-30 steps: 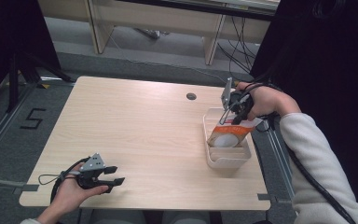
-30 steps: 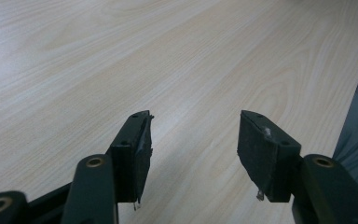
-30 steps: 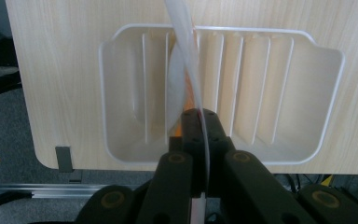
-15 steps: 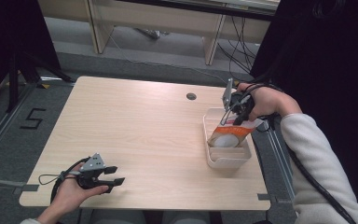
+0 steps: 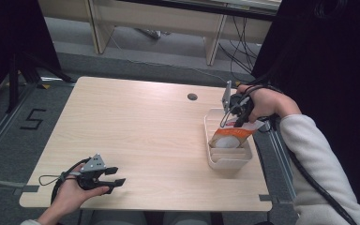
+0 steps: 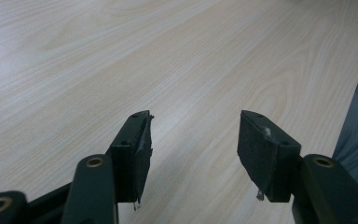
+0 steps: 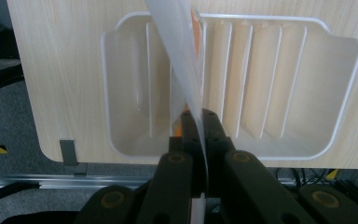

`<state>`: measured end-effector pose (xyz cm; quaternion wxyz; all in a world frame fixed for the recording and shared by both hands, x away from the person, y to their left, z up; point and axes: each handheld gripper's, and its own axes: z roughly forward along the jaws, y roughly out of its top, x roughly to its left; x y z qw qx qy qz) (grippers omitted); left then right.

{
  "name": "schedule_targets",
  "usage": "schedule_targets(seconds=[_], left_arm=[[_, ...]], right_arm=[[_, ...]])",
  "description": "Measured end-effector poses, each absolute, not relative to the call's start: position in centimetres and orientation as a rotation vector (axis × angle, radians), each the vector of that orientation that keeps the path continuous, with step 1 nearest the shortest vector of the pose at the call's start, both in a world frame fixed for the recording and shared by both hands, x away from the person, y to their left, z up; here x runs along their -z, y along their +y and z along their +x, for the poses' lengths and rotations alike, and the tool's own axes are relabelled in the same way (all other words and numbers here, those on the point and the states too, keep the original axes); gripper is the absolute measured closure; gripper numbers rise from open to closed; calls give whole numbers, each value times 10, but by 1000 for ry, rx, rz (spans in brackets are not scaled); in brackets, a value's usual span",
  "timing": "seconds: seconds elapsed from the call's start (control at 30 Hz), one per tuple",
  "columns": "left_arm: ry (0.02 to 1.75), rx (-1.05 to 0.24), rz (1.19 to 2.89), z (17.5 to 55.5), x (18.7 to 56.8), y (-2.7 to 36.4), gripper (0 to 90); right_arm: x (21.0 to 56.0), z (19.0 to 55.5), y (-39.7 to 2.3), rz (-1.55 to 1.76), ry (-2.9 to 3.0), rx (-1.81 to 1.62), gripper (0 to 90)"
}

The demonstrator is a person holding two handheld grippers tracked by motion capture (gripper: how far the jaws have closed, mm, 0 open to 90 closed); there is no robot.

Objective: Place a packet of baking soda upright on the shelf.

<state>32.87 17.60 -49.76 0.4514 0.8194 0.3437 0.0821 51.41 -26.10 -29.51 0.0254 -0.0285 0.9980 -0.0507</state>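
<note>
Right tool (image 5: 229,123) pinches the top edge of a flat orange-and-white plastic pouch (image 5: 229,137), which hangs into the white ribbed plastic tray (image 5: 225,161) at the counter's (image 5: 145,126) right edge. Left tool (image 5: 113,176) rests spread, low over bare wood near the front-left corner.

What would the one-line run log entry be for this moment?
right gripper: shut on pouch, over slotted tray | left gripper: open, idle above table | pouch: lower end in tray
</note>
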Motion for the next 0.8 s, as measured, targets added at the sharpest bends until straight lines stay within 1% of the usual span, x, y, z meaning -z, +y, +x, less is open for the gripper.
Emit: schedule_targets(seconds=[0.23,0.3,0.4,0.8], left_arm=[[841,-205,2022,329,498,176,438],[853,-200,2019,329,498,175,439],[847,-203,2026,329,498,176,438],[852,-202,2019,329,498,175,438]], right_arm=[[301,515,-259,-114,3088,201,900],[303,513,-259,-61,3090,202,900],[305,515,-258,-72,3090,220,900],[310,515,-257,-64,3096,206,900]])
